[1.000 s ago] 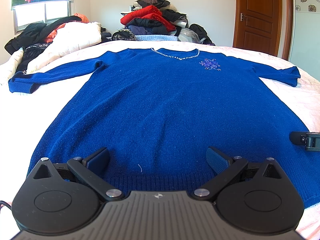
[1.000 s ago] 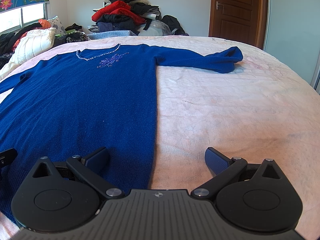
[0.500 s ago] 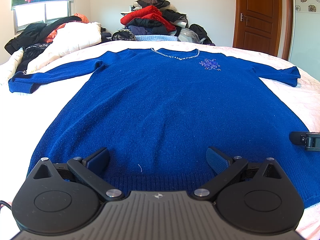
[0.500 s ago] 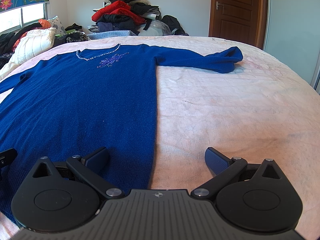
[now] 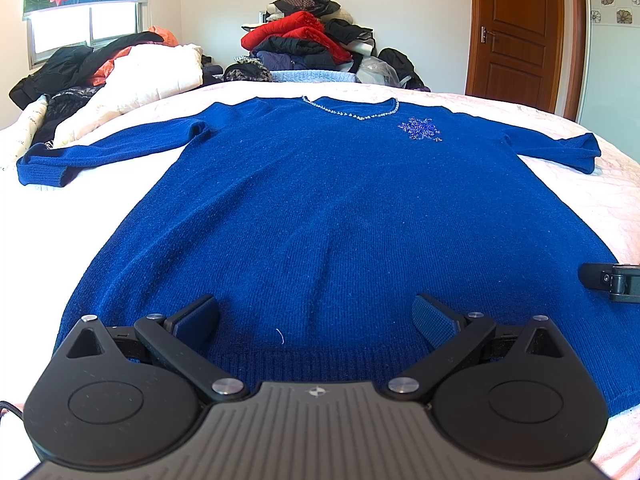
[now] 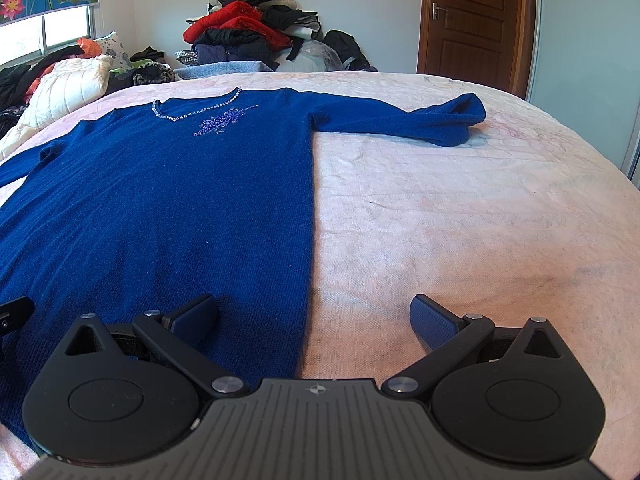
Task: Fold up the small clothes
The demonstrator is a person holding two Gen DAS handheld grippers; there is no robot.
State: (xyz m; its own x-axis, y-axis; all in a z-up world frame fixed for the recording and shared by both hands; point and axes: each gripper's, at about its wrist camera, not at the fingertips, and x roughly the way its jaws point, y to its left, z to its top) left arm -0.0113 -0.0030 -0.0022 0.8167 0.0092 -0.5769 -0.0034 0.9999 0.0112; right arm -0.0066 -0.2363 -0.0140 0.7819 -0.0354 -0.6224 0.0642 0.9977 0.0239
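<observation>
Nothing has moved since a second ago: my two grippers and the sweater sit just as they did. The sweater (image 5: 320, 208) lies flat and face up on the bed (image 6: 460, 220), hem toward me, neckline away, both sleeves spread out to the sides; the right sleeve (image 6: 400, 122) ends in a bunched cuff. A beaded trim runs along the neckline, with a beaded motif (image 5: 419, 129) just below it. My left gripper (image 5: 316, 318) hangs low over the middle of the hem, jaws wide and holding nothing, both pads above the knit. My right gripper (image 6: 314, 316) sits over the sweater's right edge near the hem, jaws wide too, its left pad above the knit and its right pad above bare bedspread. Each gripper's tip shows at the edge of the other's view. Beyond the far edge of the bed a clothes pile (image 5: 308, 46) rises against the wall, more clothes (image 5: 108, 68) lie by the window at left, and a wooden door (image 6: 476, 20) stands at right.
</observation>
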